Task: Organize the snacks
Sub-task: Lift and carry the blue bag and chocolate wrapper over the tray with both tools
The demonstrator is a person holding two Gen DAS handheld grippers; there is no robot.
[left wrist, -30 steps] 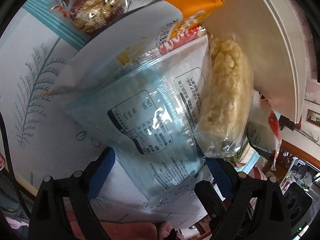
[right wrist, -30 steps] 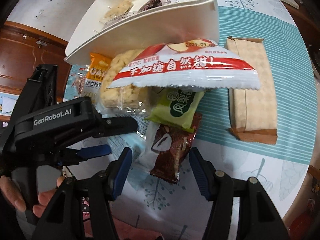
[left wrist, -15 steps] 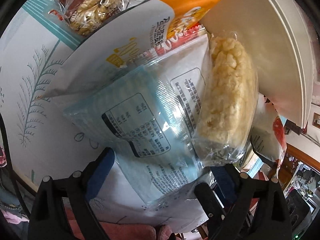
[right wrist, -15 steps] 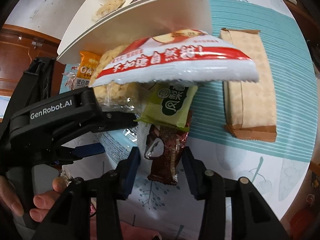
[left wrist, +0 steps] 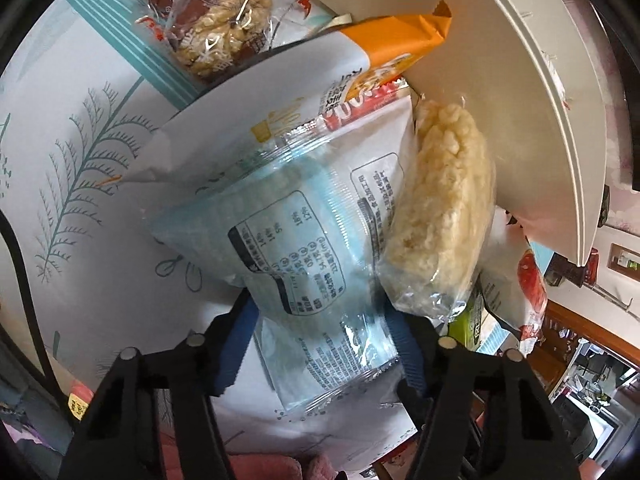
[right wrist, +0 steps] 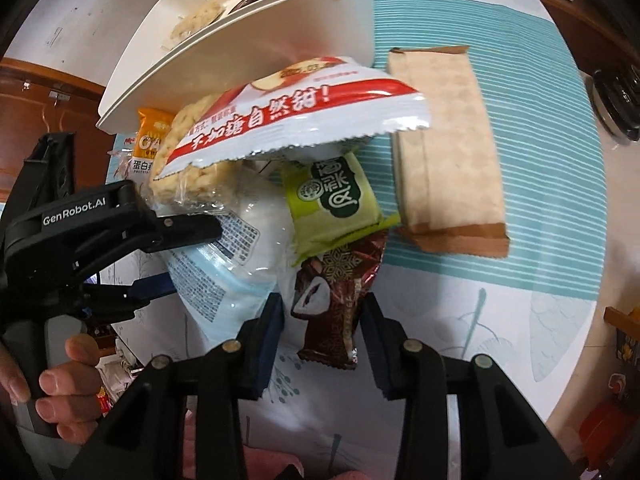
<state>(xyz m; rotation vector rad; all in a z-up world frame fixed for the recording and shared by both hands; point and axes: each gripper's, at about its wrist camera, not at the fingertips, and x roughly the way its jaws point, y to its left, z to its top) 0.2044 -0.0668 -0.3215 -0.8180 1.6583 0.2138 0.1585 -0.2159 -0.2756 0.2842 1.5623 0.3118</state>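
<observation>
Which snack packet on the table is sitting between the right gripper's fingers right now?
The dark brown chocolate wrapper, lying between the right gripper fingers. The green packet and the red-and-white apple bag lie farther off, toward the white tray.

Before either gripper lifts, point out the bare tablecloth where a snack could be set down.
Free: the white leaf-print cloth right of the brown chocolate packet and below the tan wafer pack; also the fern-print cloth left of the pale blue packet. Crowded: the overlapping packets against the cream tray.
</observation>
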